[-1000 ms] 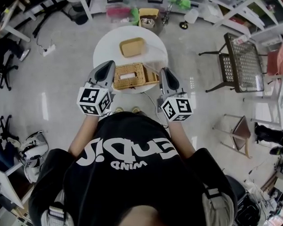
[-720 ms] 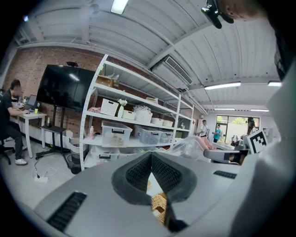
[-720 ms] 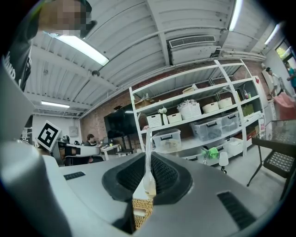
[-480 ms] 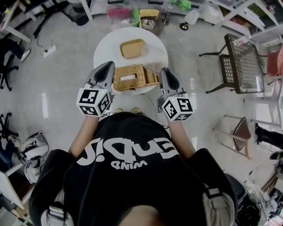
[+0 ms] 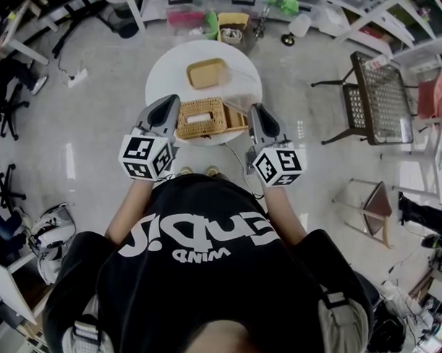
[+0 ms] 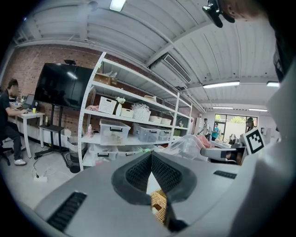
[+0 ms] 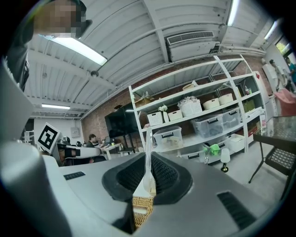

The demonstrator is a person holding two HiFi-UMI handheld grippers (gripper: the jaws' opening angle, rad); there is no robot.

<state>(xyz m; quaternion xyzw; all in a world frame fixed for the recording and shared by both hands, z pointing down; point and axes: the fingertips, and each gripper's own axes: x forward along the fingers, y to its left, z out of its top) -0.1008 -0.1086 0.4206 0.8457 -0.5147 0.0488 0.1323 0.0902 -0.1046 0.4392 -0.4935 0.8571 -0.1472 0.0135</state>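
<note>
While the left gripper (image 5: 168, 98) sits at the left edge of the wicker basket (image 5: 203, 117) and the right gripper (image 5: 256, 106) at its right edge, both point toward the upper part of the head view, over the near rim of the round white table (image 5: 165, 70). Seen in the left gripper view, the left jaws meet at their tips with nothing visible between them; the basket shows through the gap below. Seen in the right gripper view, the right jaws are pinched on a thin fold of a clear plastic bag (image 7: 148, 141), which stands up above the tips. On the table the bag spreads from the right gripper toward a tan tray (image 5: 206, 73) lying beyond the basket. A mesh-topped chair (image 5: 384, 98) stands well apart at the right of the frame.
</note>
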